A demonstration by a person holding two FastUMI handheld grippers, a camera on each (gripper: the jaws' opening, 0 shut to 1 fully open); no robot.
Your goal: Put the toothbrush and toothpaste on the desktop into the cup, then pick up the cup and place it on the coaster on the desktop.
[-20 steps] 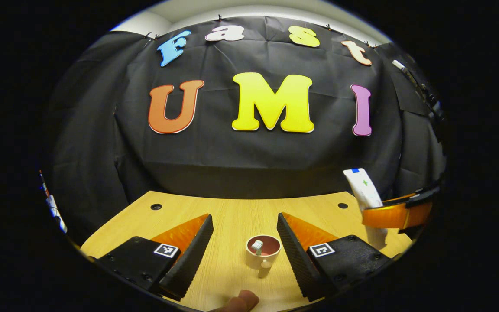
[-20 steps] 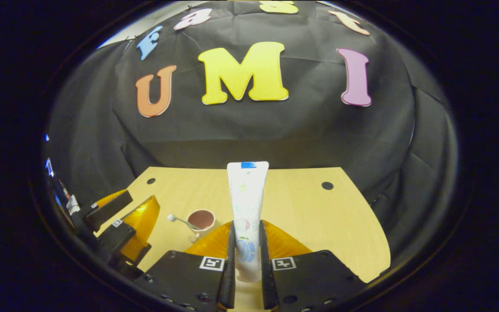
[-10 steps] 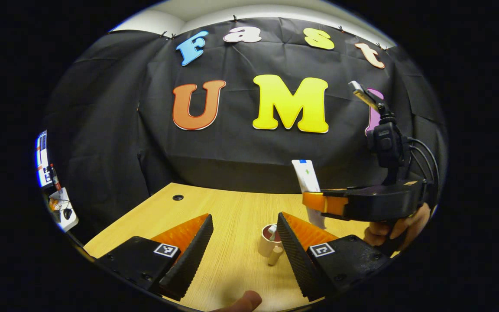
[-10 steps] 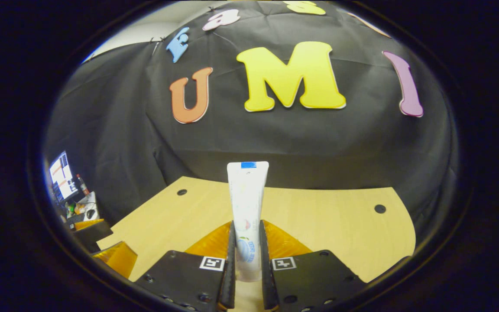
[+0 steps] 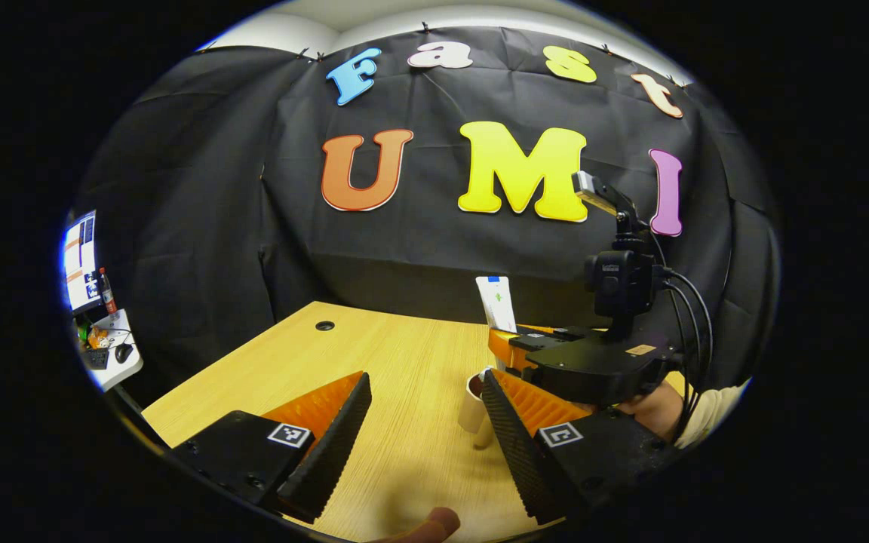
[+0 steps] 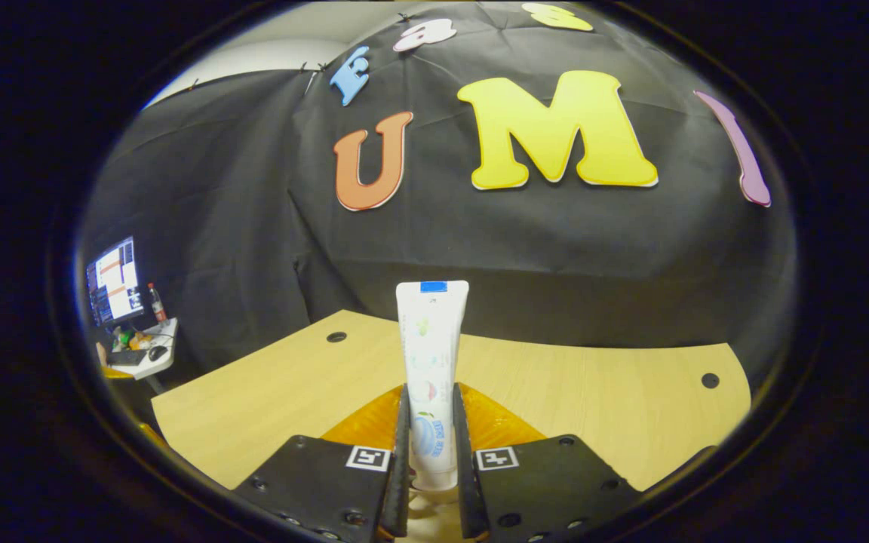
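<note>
toothpaste tube held upright just above the cup, cup on the tabletop.

the wooden tabletop [image 5: 374,362] is seen under both grippers, and the cup [image 5: 474,403] stands on it, half hidden behind the left gripper [image 5: 425,418], whose jaws are spread wide with nothing between them. the right gripper [image 6: 430,460] is held level by a hand [image 5: 657,407] over the cup, its jaws pinching the lower part of the toothpaste tube [image 6: 431,354], cap end down, tail up. whether the toothbrush is in the cup cannot be told; the coaster cannot be made out. the tube could likely catch the rim and tip the light cup if lowered off-centre, or lean out and topple it once released.
</note>
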